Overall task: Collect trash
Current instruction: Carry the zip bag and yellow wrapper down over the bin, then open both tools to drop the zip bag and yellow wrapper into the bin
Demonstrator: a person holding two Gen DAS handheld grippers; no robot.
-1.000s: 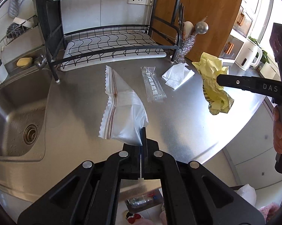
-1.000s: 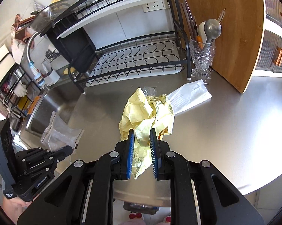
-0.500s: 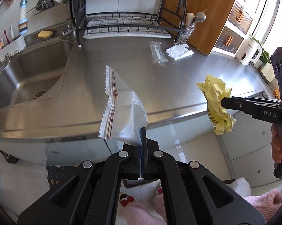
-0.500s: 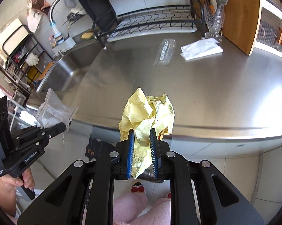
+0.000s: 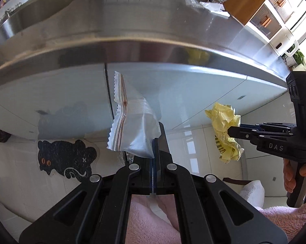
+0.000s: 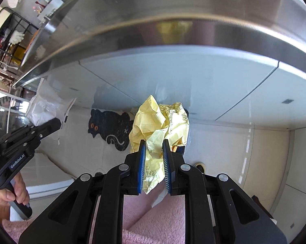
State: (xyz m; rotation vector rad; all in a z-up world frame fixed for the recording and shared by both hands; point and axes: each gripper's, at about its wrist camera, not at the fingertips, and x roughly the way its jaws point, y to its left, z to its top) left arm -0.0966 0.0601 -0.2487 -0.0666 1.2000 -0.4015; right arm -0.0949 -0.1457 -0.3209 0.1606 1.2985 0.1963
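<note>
Below the steel tabletop (image 5: 132,46) edge, the left gripper (image 5: 155,142) fingers clamp a clear plastic wrapper (image 5: 132,130); the right gripper (image 6: 154,152) fingers clamp a crumpled yellow paper wrapper (image 6: 159,122), likely heading binward.

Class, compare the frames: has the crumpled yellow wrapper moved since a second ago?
Yes. The yellow wrapper, clamped in the right tongs, has come off the steel countertop and now hangs below its front edge, over the floor.
</note>
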